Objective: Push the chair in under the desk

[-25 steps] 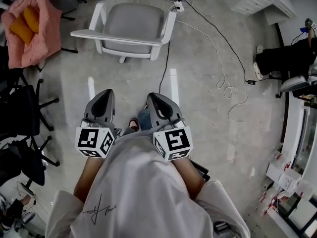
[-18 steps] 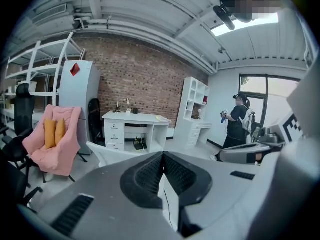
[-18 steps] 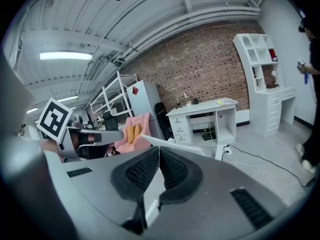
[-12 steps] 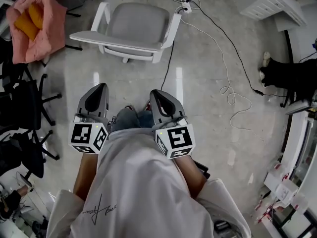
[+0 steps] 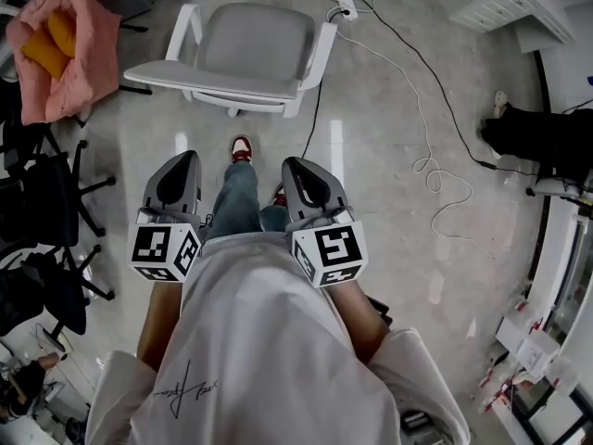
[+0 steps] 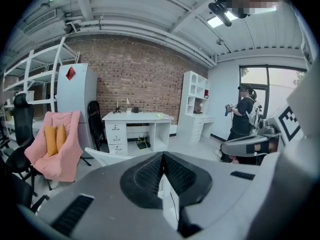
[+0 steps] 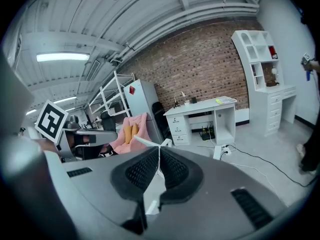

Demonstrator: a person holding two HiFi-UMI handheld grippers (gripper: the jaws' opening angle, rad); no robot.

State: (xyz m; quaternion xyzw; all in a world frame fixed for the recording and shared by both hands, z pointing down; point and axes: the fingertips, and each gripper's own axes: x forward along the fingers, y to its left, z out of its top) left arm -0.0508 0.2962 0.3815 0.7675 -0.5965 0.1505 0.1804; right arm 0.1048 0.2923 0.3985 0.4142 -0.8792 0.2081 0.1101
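The chair, white-framed with a grey seat, stands on the floor at the top of the head view, its back rail toward me. Behind it, the white desk stands against the brick wall; it shows again in the right gripper view. My left gripper and right gripper are side by side, pointing at the chair and short of it. Both are shut with nothing between the pads. A white arm of the chair peeks over the left jaws.
A pink armchair with orange cushions sits at far left, with black office chairs below it. Cables and a power strip lie on the floor right of the chair. Another person stands at the right.
Both grippers have moved forward toward the chair, which now sits a little nearer. A leg and a red-and-white shoe have stepped out between the grippers.
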